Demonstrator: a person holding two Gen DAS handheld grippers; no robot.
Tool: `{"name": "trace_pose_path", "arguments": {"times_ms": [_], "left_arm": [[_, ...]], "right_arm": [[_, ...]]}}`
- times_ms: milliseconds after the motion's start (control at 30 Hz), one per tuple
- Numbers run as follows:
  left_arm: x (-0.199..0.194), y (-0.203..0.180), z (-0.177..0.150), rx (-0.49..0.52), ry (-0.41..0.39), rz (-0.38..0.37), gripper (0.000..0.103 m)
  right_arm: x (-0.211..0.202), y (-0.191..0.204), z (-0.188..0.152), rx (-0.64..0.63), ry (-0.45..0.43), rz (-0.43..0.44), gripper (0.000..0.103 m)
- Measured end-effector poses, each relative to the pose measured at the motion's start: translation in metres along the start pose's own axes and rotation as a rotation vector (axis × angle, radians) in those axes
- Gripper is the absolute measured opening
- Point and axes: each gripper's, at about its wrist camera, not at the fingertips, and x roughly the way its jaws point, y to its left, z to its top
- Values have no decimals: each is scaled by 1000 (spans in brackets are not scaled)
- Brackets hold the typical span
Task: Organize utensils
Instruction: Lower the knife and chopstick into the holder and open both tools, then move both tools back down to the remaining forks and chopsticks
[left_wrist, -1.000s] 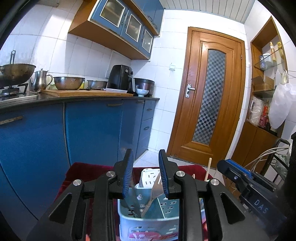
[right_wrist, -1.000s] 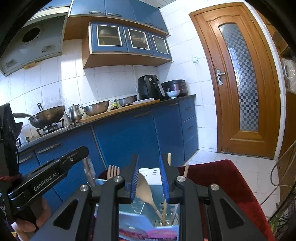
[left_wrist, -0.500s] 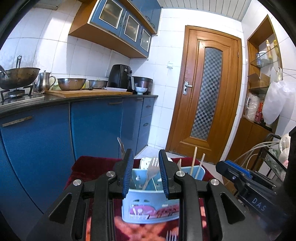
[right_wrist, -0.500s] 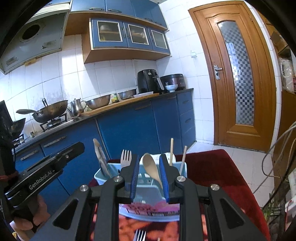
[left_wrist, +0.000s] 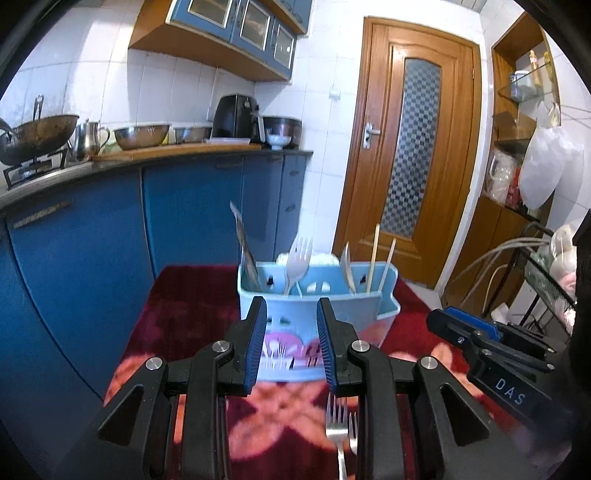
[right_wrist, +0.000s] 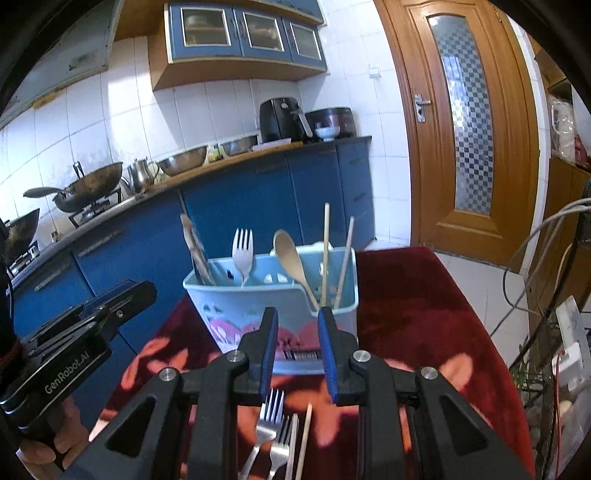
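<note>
**Utensil caddy at frame centre, both tongs parted and empty**

A red patterned cloth (right_wrist: 424, 295) is spread across the lower half of both views. The light blue caddy (right_wrist: 273, 295) is seen at centre, upright utensils inside. Two metal forks (right_wrist: 271, 424) are laid at the lower centre. The left gripper (left_wrist: 291, 332) and right gripper (right_wrist: 295, 336) are held apart, nothing between their fingers.
</note>
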Motion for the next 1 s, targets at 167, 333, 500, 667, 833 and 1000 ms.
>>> {"name": "trace_pose_path", "arguments": {"times_ms": [167,333,500,667,833,1000], "left_arm": [[12,1,-15,5,68,17,28],[29,4,-31,1,147,19,28],[47,7,-49,-1,213,28,28],[61,12,-63,-16,279,34,28],[70,14,-73,-24,323,36,28],[76,14,-79,-27,358,29,28]], "right_arm": [[3,-4,-11,-3,44,-21,25],[10,-10,-23,-1,93,-33,25],[17,-17,-38,8,137,-36,25],[24,-22,-49,9,181,-47,25],[32,-26,-59,14,224,-50,25],[39,-27,-68,16,264,-39,25]]}}
